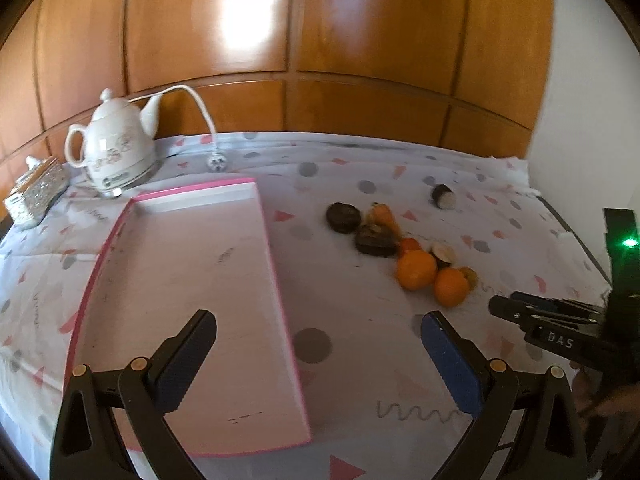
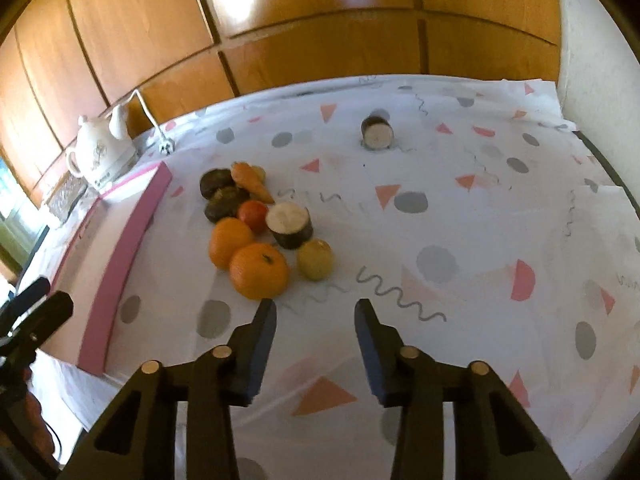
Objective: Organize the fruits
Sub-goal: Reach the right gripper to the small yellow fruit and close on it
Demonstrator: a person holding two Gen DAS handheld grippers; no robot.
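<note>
A pile of fruit lies on the patterned tablecloth: two oranges, a small red fruit, a yellow fruit, a carrot-shaped piece, dark round pieces and a cut dark cylinder. Another cut cylinder lies apart, farther back. A pink-rimmed white tray sits left of the pile. My left gripper is open and empty over the tray's right edge. My right gripper is open and empty just in front of the nearest orange.
A white teapot with a cord and plug stands behind the tray. A silvery box sits at the far left. Wooden panels back the table; a white wall is on the right.
</note>
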